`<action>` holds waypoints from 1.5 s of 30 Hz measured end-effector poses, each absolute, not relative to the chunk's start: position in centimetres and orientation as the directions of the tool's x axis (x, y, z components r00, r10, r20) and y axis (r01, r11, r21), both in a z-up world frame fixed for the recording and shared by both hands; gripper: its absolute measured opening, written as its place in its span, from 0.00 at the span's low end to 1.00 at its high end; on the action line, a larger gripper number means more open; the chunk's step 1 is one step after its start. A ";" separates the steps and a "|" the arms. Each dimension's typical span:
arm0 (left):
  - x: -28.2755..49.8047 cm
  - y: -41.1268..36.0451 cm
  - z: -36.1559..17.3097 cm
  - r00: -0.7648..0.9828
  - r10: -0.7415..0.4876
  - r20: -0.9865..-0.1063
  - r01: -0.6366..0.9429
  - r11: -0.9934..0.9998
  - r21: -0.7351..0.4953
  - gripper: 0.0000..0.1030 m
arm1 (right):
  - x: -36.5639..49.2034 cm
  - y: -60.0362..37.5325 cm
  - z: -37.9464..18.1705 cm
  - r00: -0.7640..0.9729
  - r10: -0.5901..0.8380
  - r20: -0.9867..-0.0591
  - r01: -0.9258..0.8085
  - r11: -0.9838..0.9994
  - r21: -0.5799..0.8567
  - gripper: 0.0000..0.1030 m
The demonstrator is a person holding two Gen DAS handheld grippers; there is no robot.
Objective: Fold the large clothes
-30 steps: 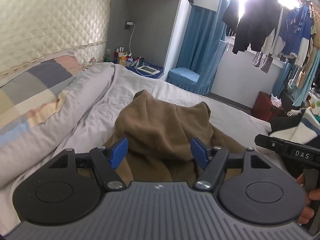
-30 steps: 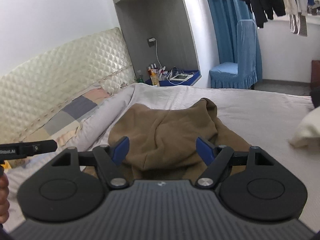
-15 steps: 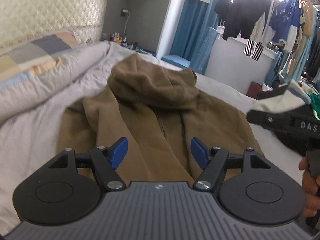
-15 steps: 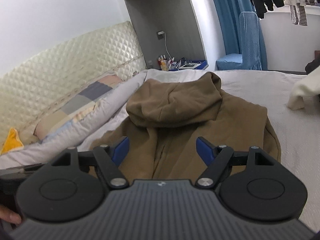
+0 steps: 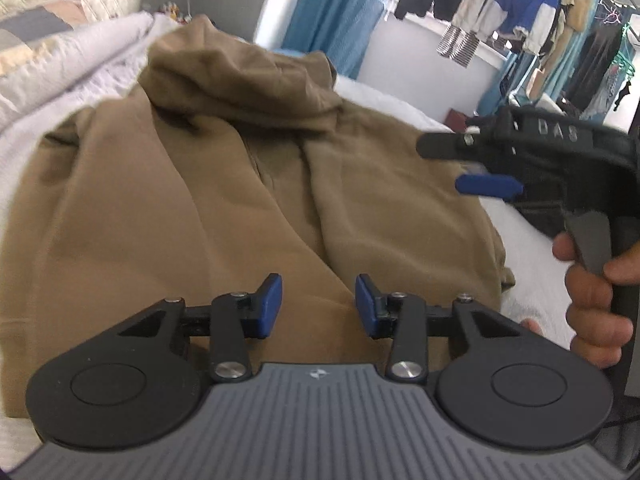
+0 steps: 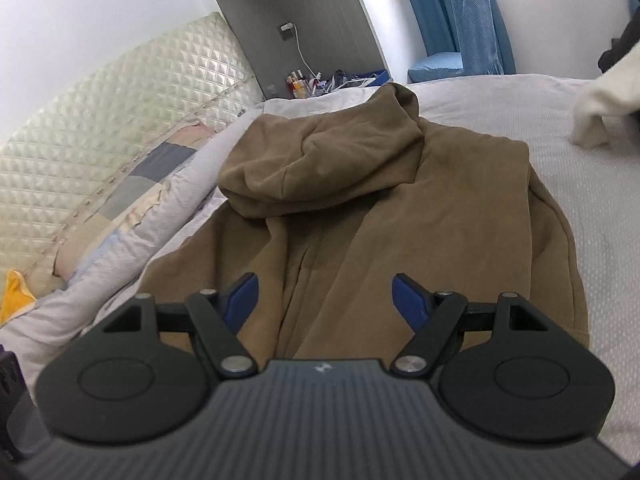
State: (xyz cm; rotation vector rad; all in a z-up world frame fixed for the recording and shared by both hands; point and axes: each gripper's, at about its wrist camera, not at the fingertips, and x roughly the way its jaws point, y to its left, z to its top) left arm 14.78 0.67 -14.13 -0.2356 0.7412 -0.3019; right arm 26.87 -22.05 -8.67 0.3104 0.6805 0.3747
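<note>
Both grippers have dropped low over the brown hoodie (image 6: 360, 208) near the bed's (image 6: 600, 208) foot edge — left gripper (image 5: 319, 305) closing (no cloth pinched yet), right gripper (image 6: 324, 300) wide open — grab's imminent, folding not begun.

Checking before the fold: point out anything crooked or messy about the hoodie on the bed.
The brown hoodie lies unevenly: its hood is slumped in a rumpled heap and deep creases run down the middle. No tear or stain is visible.

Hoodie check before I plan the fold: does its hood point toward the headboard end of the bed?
Yes: the brown hoodie's hood lies at the far end, nearest the quilted headboard.
</note>
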 end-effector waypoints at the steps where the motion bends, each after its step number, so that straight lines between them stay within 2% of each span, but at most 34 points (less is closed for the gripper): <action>1: 15.1 0.5 -14.7 0.686 -0.354 -0.635 0.187 0.930 -0.316 0.50 | 27.2 -21.9 -8.9 0.714 0.424 -0.557 -0.226 0.893 0.390 0.74; 6: 15.9 -0.8 -15.8 0.682 -0.328 -0.654 0.211 0.944 -0.254 0.66 | 28.4 -22.0 -10.0 0.697 0.420 -0.581 -0.182 0.887 0.424 0.74; 11: 15.4 -1.9 -15.9 0.695 -0.277 -0.663 0.209 0.961 -0.183 0.65 | 28.7 -22.6 -10.2 0.700 0.408 -0.586 -0.158 0.889 0.429 0.74; 16: 15.2 -2.7 -16.2 0.695 -0.205 -0.689 0.202 0.976 -0.087 0.53 | 28.8 -23.0 -10.5 0.691 0.402 -0.601 -0.144 0.891 0.430 0.74; 18: 15.1 -3.0 -16.2 0.696 -0.180 -0.696 0.196 0.979 -0.058 0.43 | 28.8 -22.9 -10.5 0.692 0.395 -0.605 -0.146 0.896 0.419 0.74; 19: 14.9 -3.0 -16.2 0.697 -0.172 -0.696 0.195 0.980 -0.046 0.41 | 28.8 -22.9 -10.5 0.692 0.391 -0.607 -0.146 0.899 0.413 0.74; 22: 14.8 -2.2 -15.7 0.695 -0.197 -0.692 0.193 0.978 -0.084 0.33 | 28.9 -22.9 -10.8 0.690 0.375 -0.619 -0.137 0.908 0.397 0.74; 23: 14.9 -1.5 -15.4 0.695 -0.205 -0.689 0.173 0.978 -0.117 0.19 | 28.9 -22.9 -10.9 0.689 0.370 -0.623 -0.133 0.910 0.393 0.74; 24: 14.7 -0.9 -14.9 0.704 -0.195 -0.683 0.146 0.981 -0.129 0.16 | 28.8 -23.0 -10.9 0.690 0.365 -0.625 -0.129 0.912 0.390 0.74; 27: 14.1 2.4 -12.5 0.745 -0.196 -0.638 0.079 0.975 -0.207 0.13 | 28.7 -23.1 -11.0 0.694 0.343 -0.633 -0.116 0.921 0.372 0.74; 32: 14.3 11.6 -7.4 0.812 -0.116 -0.572 -0.087 0.945 -0.316 0.12 | 28.6 -23.4 -11.1 0.701 0.317 -0.639 -0.088 0.927 0.363 0.74; 39: 17.5 24.8 -2.1 0.819 0.076 -0.568 -0.310 0.893 -0.327 0.11 | 29.4 -22.9 -11.5 0.704 0.288 -0.649 -0.062 0.935 0.348 0.74; 45: 22.8 33.3 2.6 0.803 0.238 -0.546 -0.438 0.858 -0.270 0.10 | 31.1 -21.8 -11.7 0.734 0.259 -0.627 -0.051 0.943 0.330 0.74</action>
